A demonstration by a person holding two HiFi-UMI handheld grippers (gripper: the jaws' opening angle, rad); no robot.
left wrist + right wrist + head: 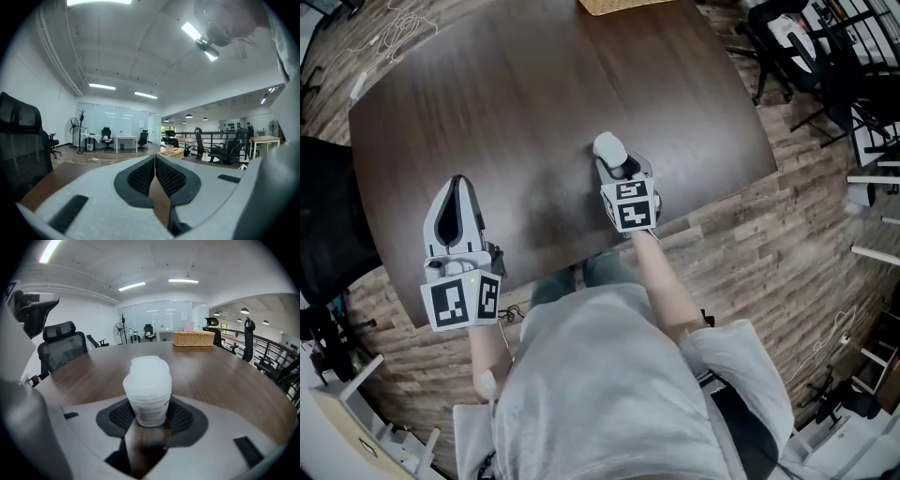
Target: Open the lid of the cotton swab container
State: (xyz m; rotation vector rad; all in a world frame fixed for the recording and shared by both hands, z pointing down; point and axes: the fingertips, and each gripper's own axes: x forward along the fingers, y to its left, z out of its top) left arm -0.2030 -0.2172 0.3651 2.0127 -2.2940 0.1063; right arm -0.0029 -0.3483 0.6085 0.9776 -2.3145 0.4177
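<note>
Two tools are in play, and only one has anything in it. The right tool (623, 171) slopes down toward the surface (220, 366) with its jaws spread wide around the cotton swab container (146, 385). The pads appear to rest against the lower sides of the white tub, so I read this as a grasp low on the body. Gripping there makes sense, because it steadies the tub while leaving the domed lid (149, 365) above the jaws free to be worked. The container stands upright at the very tip of that tool, its base on the dark wood, which lets the surface carry the weight and resist any upward pull. The lid looks seated, so opening has not begun. The left tool (154, 161) is clenched on nothing, its ribbed pads pressed together with only wood showing beyond them. It is held roughly level and well apart from the right tool, probably kept clear until the tub is secure. It would likely have to cross over to reach the lid. Farther ahead of the right tool, at the surface's far edge, sits a wicker basket (193, 338), unrelated to the job.
</note>
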